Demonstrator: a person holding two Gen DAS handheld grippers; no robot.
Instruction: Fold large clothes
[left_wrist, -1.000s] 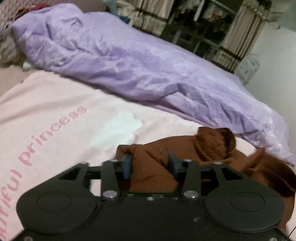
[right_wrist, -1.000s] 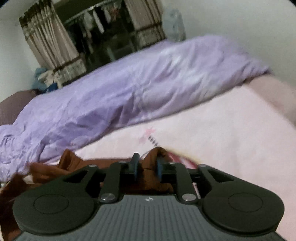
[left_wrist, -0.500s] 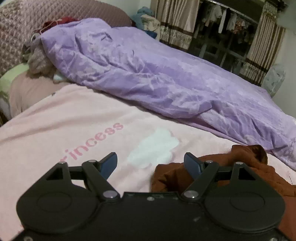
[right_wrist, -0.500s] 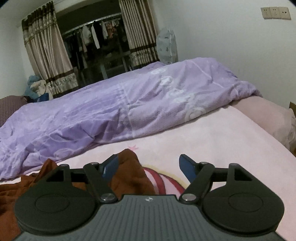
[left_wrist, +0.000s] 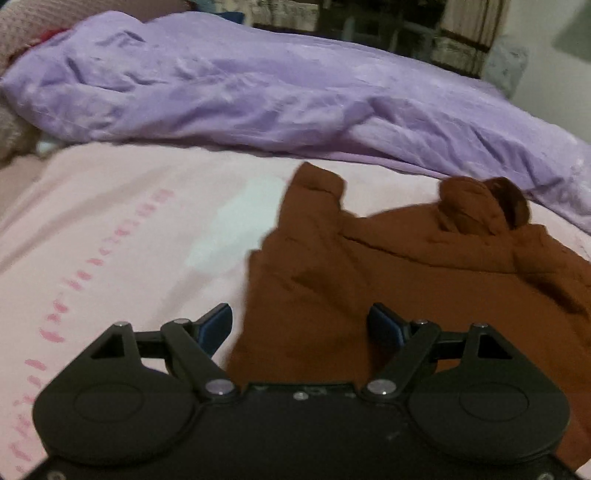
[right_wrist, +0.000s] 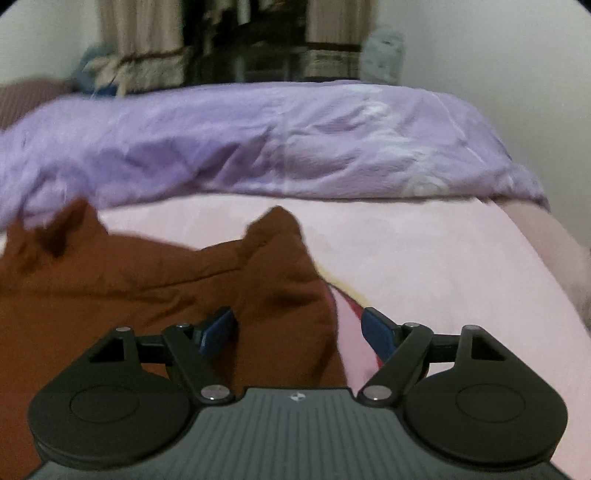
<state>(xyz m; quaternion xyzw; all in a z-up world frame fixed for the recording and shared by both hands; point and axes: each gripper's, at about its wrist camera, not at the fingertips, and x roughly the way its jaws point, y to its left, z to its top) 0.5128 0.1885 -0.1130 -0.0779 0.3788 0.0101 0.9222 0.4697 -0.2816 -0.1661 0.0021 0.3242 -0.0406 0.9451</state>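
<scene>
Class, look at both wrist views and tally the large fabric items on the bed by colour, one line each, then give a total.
Brown garment: 1
Purple duvet: 1
Pink blanket: 1
Total: 3

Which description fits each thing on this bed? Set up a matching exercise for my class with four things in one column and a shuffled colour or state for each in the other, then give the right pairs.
Things
1. garment
2. duvet
3. blanket
4. left gripper

Descriptions
A. pale pink, with pink lettering, spread under the clothing
B. jaws open, nothing pinched between them
C. rust brown, lying rumpled on the bed
D. lilac, bunched in a long heap along the far side

Right pairs: 1-C, 2-D, 3-A, 4-B
</scene>
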